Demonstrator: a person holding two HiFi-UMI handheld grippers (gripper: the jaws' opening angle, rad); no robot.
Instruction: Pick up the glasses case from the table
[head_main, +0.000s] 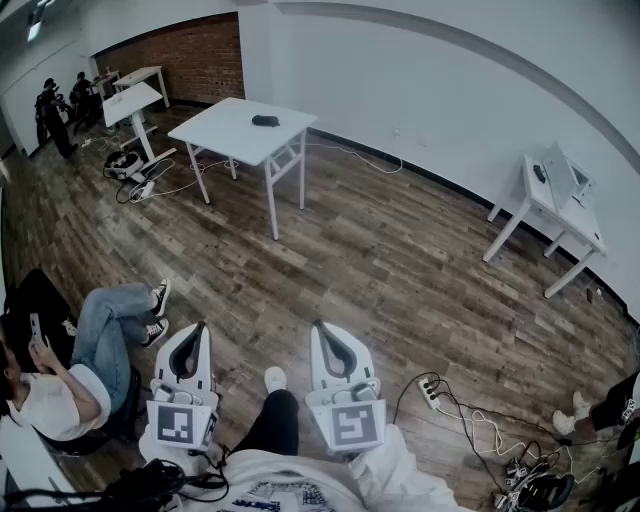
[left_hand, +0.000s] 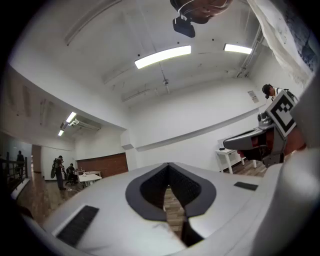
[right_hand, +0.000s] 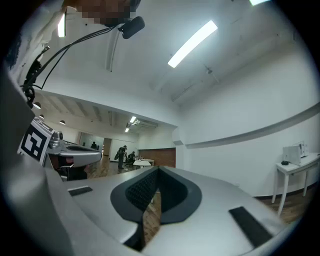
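Observation:
The glasses case (head_main: 265, 121) is a small dark thing lying on a white folding table (head_main: 225, 135) far across the room, at the upper left of the head view. Both grippers are held low by my body, level and pointing toward the room, far from that table. My left gripper (head_main: 190, 335) is shut with nothing in it; in its own view the dark pads (left_hand: 187, 192) meet at the tip of the left gripper (left_hand: 169, 170). My right gripper (head_main: 330, 335) is shut and empty too, its right gripper tip (right_hand: 157, 172) closed ahead of the dark pads (right_hand: 135, 192).
A person sits on the floor at the left (head_main: 95, 350) beside my left gripper. A power strip and cables (head_main: 432, 392) lie on the wood floor at the lower right. A white desk (head_main: 555, 200) stands by the right wall. More tables and people (head_main: 55, 110) are at the far left.

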